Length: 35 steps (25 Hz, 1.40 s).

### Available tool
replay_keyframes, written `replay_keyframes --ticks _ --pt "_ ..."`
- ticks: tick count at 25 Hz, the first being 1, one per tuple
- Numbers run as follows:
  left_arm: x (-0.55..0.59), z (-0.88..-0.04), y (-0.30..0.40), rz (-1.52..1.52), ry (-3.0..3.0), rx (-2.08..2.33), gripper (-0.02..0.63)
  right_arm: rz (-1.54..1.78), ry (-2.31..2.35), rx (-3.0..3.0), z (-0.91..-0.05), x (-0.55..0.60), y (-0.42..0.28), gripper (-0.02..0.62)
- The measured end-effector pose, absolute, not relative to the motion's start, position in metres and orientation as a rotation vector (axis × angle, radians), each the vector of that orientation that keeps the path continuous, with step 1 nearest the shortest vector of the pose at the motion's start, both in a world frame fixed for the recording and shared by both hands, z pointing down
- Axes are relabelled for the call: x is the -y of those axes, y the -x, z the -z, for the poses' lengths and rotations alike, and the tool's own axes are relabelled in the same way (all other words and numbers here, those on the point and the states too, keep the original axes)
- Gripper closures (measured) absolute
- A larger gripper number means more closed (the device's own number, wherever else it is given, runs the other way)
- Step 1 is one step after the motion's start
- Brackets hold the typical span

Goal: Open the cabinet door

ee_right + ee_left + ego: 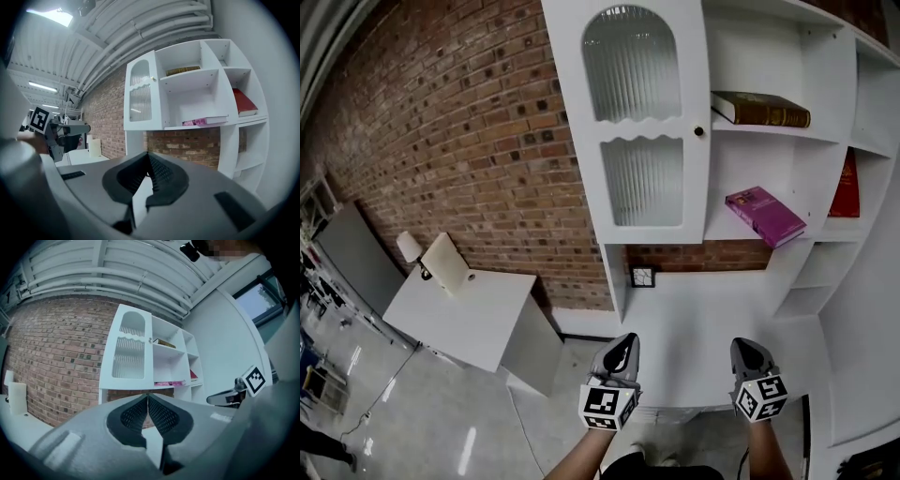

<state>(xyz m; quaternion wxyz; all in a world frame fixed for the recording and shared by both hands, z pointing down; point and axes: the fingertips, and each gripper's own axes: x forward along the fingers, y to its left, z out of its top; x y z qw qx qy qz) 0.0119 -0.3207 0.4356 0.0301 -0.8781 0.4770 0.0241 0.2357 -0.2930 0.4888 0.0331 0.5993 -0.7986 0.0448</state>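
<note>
Two grippers are hovering at 6 o'clock in the head view, side by side and well apart from the cabinet. The left gripper [622, 347] is showing its jaws pressed together at the tips with nothing between them. The right gripper [748, 349] is doing the same, pads meeting and empty.

Up at 12 o'clock the white cabinet door [645, 122], with two ribbed glass panes, is standing just beside the open shelves. Its small knob [699, 131] is sitting on the edge toward 3 o'clock. Whether that door is fully closed, I cannot tell.

At 1 o'clock a brown book [764, 110] is lying flat on an upper shelf. A purple book [766, 216] is lying on the shelf below, and a red book [848, 187] is standing in the next bay. A small clock [643, 277] is sitting under the shelves against the brick wall [469, 141]. Over at 8 o'clock a white desk [459, 319] is carrying a lamp [411, 248].
</note>
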Motion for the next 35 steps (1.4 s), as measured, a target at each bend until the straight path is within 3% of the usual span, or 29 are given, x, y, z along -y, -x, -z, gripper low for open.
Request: replay_keyframes --ticks 35 --pt "0.473 -0.172 -0.146 -0.407 2.716 -1.045 0.583 -0.197 -2.004 2.394 -0.450 0.383 -0.202 0.594"
